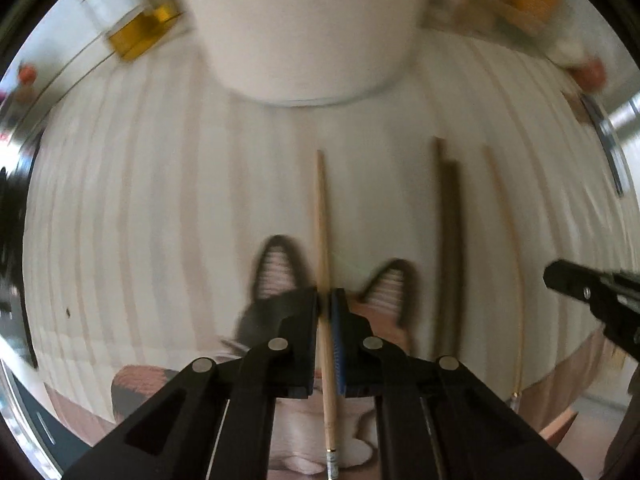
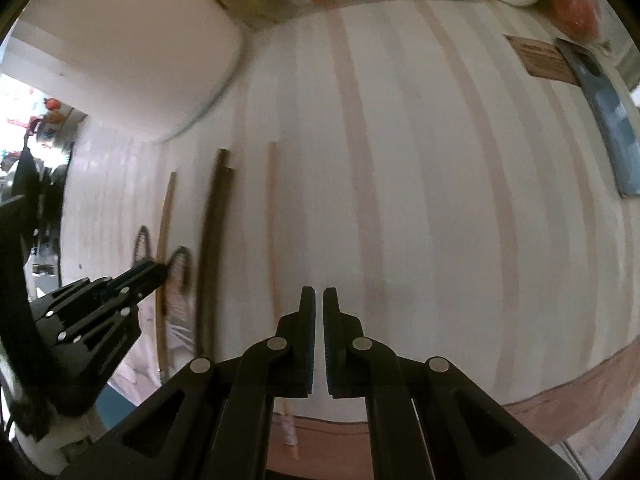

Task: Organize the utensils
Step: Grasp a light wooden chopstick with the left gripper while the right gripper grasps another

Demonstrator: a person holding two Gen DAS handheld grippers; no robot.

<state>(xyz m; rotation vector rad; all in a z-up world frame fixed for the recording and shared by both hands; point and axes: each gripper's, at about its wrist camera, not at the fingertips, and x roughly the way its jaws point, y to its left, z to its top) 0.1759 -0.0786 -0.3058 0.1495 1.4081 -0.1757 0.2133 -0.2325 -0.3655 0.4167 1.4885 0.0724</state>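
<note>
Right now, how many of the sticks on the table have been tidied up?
None look put away yet. The left hand-held gripper is shut on one light chopstick lying on the striped table. The right hand-held gripper is shut with nothing between its jaws. Two dark chopsticks and another light chopstick are left beside it. The white container may be their place.

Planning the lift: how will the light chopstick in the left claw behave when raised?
The chopstick looks like thin, straight wood, so probably stiff and light. The left claw pinches it off-centre, so it may pivot. Being round, it could roll if dropped.
</note>
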